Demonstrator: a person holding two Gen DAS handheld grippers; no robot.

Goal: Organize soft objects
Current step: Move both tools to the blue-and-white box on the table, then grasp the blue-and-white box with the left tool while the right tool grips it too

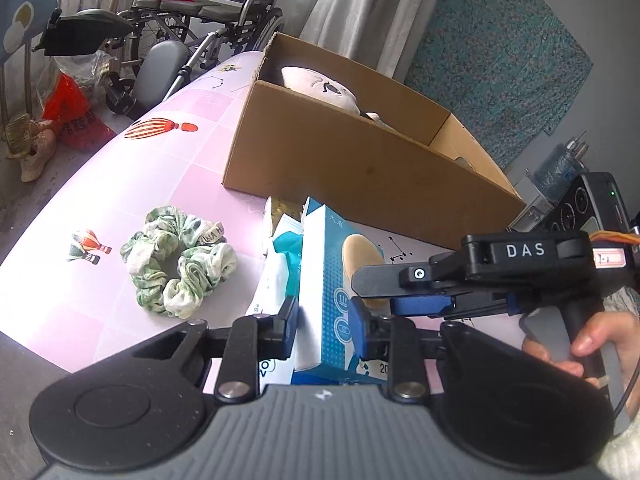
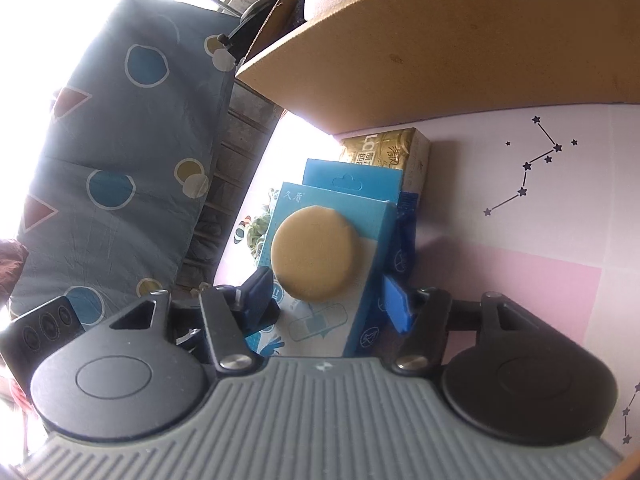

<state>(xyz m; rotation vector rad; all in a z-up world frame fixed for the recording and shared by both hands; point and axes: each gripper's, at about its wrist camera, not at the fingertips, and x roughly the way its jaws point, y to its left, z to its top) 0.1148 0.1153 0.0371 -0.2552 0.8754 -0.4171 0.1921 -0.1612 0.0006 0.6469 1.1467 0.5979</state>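
Observation:
A blue box with a tan round pad (image 1: 326, 280) stands on edge on the pink table. My left gripper (image 1: 324, 320) is shut on its lower end. My right gripper (image 1: 376, 292) comes in from the right, its fingers at the box's face. In the right wrist view the same box (image 2: 320, 256) sits between the right fingers (image 2: 326, 304), which are spread around it without pressing. A green-white scrunchie (image 1: 180, 260) lies left of it. A cardboard box (image 1: 360, 152) behind holds a pale plush toy (image 1: 320, 88).
More packets lie behind the blue box: a white-teal pack (image 1: 280, 252) and a gold box (image 2: 384, 152). A wheelchair (image 1: 180, 36) and red bags stand beyond the table's left edge. A patterned cloth hangs at left in the right wrist view.

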